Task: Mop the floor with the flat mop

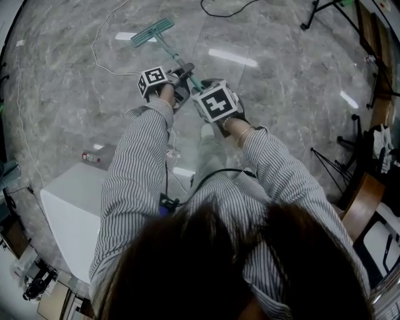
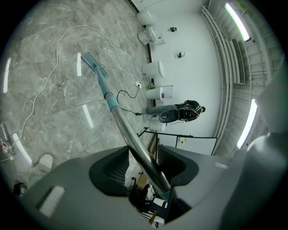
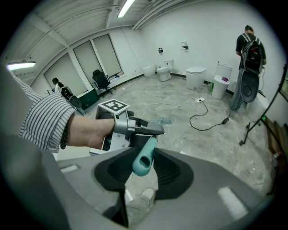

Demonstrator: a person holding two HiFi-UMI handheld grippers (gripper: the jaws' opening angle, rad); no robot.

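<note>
The flat mop's teal head (image 1: pixel 152 32) lies on the grey marble floor ahead of me, and its pole (image 1: pixel 177 59) slants back to my hands. My left gripper (image 1: pixel 184 70) is shut on the steel pole (image 2: pixel 135 143), which runs between its jaws toward the teal collar (image 2: pixel 109 99) and the mop head (image 2: pixel 92 63). My right gripper (image 1: pixel 209 94) sits just behind it under its marker cube. In the right gripper view the teal handle end (image 3: pixel 144 161) sits between the jaws of the right gripper (image 3: pixel 143 167), which is shut on it, and the left gripper (image 3: pixel 150 130) holds the pole just beyond.
A white box (image 1: pixel 75 212) stands at my left with a small bottle (image 1: pixel 90 157) beside it. A white cable (image 1: pixel 100 50) and a black cable (image 1: pixel 219 12) trail over the floor. Stands (image 1: pixel 331 162) and furniture line the right. Toilets (image 2: pixel 153 69) and a person (image 3: pixel 249 45) are by the far wall.
</note>
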